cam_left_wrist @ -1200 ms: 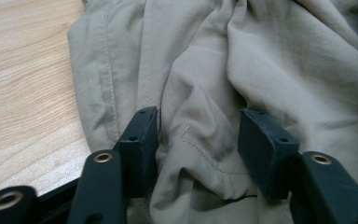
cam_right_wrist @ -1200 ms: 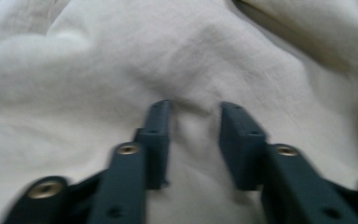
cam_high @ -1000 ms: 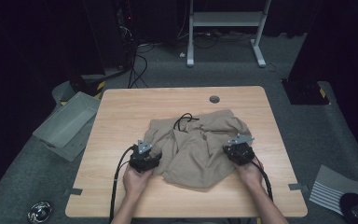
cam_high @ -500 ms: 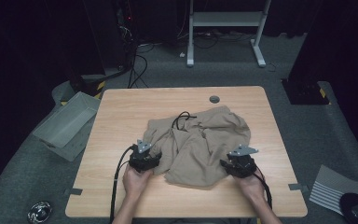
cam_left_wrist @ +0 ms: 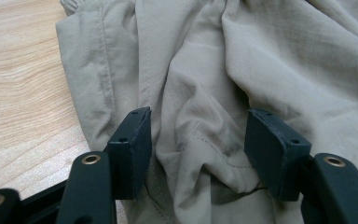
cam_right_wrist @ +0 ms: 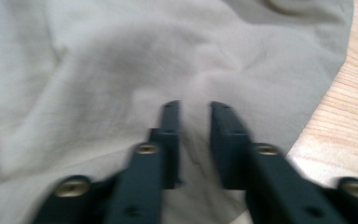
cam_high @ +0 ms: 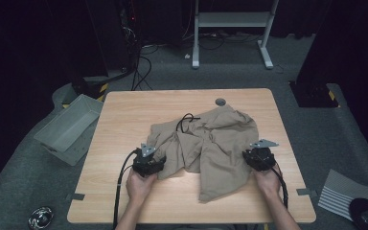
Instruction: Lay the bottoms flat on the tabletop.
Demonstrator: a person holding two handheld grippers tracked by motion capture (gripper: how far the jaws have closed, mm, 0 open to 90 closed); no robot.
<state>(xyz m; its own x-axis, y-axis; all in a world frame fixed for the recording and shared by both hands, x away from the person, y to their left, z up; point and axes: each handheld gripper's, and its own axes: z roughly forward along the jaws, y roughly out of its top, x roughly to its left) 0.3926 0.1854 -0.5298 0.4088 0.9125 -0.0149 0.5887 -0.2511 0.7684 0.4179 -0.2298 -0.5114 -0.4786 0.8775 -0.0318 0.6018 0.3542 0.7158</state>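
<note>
A: Where is the garment?

B: The tan garment (cam_high: 211,143) lies crumpled at the centre of the counter (cam_high: 124,120), a black drawstring (cam_high: 186,120) looping on its upper part. In the lower left of the high view the left hand-held gripper (cam_high: 149,164) sits at its edge; the right hand-held gripper (cam_high: 258,157) is at the lower right edge.

A: And the jaws?

B: The left jaws stand wide with a ridge of cloth bunched between them, not pinched. The right jaws are narrow, a slim gap showing over the fabric; that view is blurred, so I cannot tell if cloth is caught.

A: What might go wrong?

B: I judge the left could close on several layers, dragging the whole heap; the right may slip off smooth cloth.
</note>
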